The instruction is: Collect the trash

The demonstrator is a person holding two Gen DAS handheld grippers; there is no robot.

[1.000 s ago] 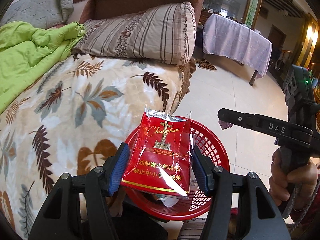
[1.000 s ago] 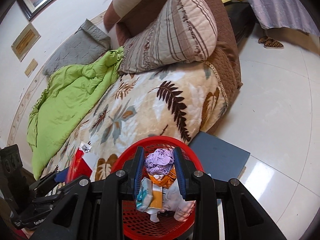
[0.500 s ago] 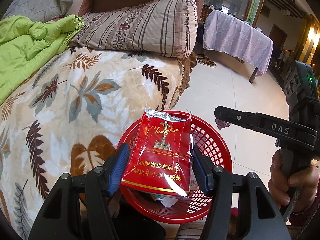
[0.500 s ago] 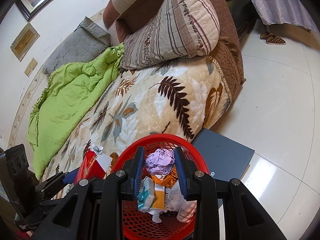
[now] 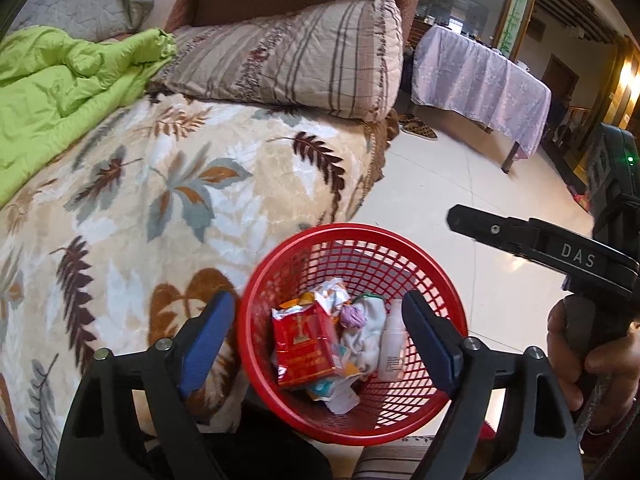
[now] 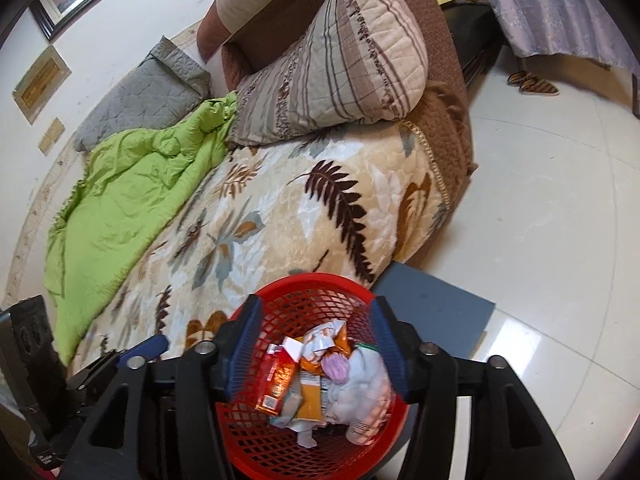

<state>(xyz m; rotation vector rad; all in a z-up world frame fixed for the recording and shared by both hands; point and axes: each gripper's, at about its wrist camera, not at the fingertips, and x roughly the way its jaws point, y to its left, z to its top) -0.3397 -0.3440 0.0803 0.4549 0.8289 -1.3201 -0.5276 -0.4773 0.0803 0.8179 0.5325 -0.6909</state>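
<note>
A red mesh basket [image 5: 360, 232] stands on the floor at the bed's corner, with several pieces of trash in it. The red cigarette pack [image 5: 306, 348] lies inside, slightly blurred, next to a purple paper wad [image 5: 352, 316] and a white bottle [image 5: 394, 344]. My left gripper [image 5: 320, 336] hangs over the basket, its jaws opening, nothing between its blue pads. My right gripper [image 6: 316, 354] also hovers above the basket [image 6: 312, 280], its jaws opening and empty, with the purple wad [image 6: 336, 366] and red pack [image 6: 280, 376] below it.
The bed's leaf-patterned blanket [image 5: 180, 184] reaches the basket's left side. A green quilt [image 6: 132, 200] and a striped pillow [image 6: 332, 80] lie farther back. A grey flat board [image 6: 436, 308] lies on the tiled floor [image 6: 540, 200] by the basket. A cloth-covered table [image 5: 480, 76] and slippers [image 5: 418, 128] stand beyond.
Both grippers opened. The red cigarette pack left my left gripper and the purple wad left my right gripper; both now lie in the basket.
</note>
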